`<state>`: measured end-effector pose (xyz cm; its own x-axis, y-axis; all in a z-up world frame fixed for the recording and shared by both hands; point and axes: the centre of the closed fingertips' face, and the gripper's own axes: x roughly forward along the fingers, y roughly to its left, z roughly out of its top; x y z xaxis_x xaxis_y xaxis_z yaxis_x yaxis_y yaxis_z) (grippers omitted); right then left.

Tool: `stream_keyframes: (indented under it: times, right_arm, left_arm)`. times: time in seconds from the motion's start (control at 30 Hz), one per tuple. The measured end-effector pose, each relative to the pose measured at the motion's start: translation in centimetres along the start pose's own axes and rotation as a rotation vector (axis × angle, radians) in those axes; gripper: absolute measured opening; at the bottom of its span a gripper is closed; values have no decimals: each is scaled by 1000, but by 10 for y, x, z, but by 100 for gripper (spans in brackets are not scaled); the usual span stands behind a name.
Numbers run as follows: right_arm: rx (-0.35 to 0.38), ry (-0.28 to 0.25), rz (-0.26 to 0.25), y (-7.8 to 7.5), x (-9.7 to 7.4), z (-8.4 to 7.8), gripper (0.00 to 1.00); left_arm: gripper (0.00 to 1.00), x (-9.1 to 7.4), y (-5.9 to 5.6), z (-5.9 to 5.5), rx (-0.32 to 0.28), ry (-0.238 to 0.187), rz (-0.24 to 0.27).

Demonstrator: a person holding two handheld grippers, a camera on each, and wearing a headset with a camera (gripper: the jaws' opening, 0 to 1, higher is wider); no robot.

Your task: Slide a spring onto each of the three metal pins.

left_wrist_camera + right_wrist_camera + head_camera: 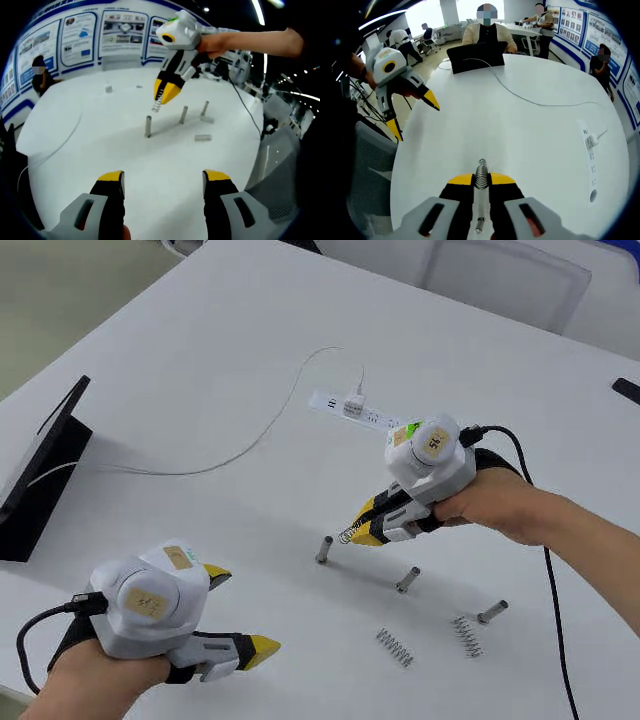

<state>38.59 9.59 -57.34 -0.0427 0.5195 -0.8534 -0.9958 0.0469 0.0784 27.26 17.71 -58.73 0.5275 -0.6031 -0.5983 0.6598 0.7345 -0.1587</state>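
Nearest the person, the left gripper (242, 610) hovered over the white table (200, 360) with its yellow-tipped jaws spread wide and nothing between them; its own view showed the same gap, the left gripper (163, 176) facing the work from well back.

Beyond it two loose springs lay flat on the table, one spring (395, 646) toward the middle and the other spring (466, 636) just beside the rightmost pin (491, 612); the middle pin (407, 580) and the leftmost pin (324, 549) stood in a slanting row with it, all three bare.

Above the leftmost pin (148, 126) the right gripper (362, 525) pointed down with its jaws pressed together on a third spring (350, 532); the held spring (157, 103) hung from the tips close over that pin but apart from it; in the right gripper view the spring (481, 172) stuck out forward between the closed tips of the right gripper (481, 181).

Farther back lay a white power strip (360, 412) with a thin cable (250, 445) curving off to the left; a black stand (45, 475) sat at the table's left edge.
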Motion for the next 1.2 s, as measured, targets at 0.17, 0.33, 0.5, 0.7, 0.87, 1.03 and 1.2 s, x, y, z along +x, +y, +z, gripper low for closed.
stream_keyframes:
  times: [0.17, 0.33, 0.5, 0.7, 0.87, 1.03, 1.2]
  right_arm:
    - [-16, 11, 8, -2, 5, 4, 12]
    - [-17, 11, 18, -2, 8, 7, 12]
    - [-26, 31, 28, -1, 13, 3, 12]
    - [-35, 43, 32, 0, 17, 2, 12]
    - [-36, 43, 37, 1, 20, 4, 12]
    - [-45, 50, 37, 1, 22, 4, 12]
    - [-41, 48, 36, 0, 23, 6, 13]
  left_arm:
    - [64, -2, -2, -3, -8, 2, -2]
    - [64, -3, -1, -5, -19, 0, -1]
    - [64, -5, 0, -5, -25, -2, 0]
    - [63, -6, 1, -7, -35, 0, 2]
    - [63, -5, 0, -9, -37, 5, -2]
    - [63, -4, -2, -9, -37, 6, -8]
    - [63, -3, -4, -9, -37, 7, -12]
